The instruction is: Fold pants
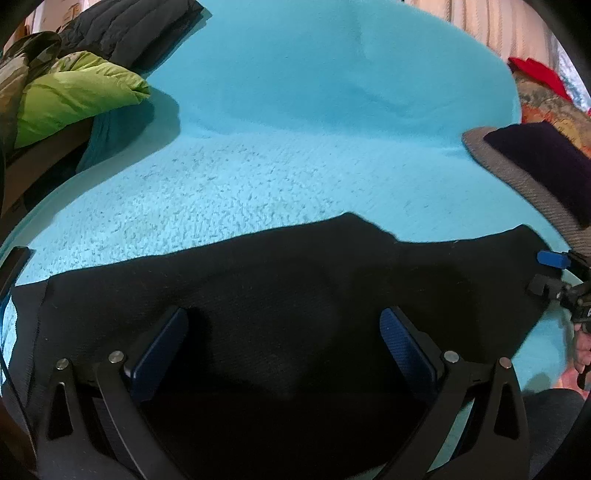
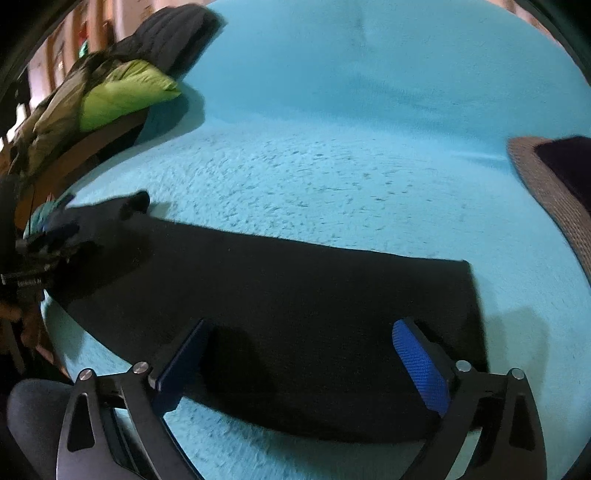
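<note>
Black pants (image 1: 277, 266) lie flat in a long folded strip on a turquoise fleece blanket (image 1: 314, 129). My left gripper (image 1: 284, 314) hangs just above the strip, open, its blue pads (image 1: 159, 350) wide apart with only flat cloth under them. In the right wrist view the pants (image 2: 295, 288) end in a straight edge at the right. My right gripper (image 2: 302, 326) is open over that end, with nothing pinched between its blue pads (image 2: 421, 365). The right gripper (image 1: 545, 272) also shows at the right edge of the left wrist view, by the strip's end.
A lime-green and olive jacket (image 1: 74, 92) and a dark puffer jacket (image 1: 129, 29) are piled at the far left. At the right lies a grey-brown woven cushion (image 1: 517, 173) with a dark purple item (image 1: 546, 162) on it. A red cloth (image 1: 535, 72) lies behind.
</note>
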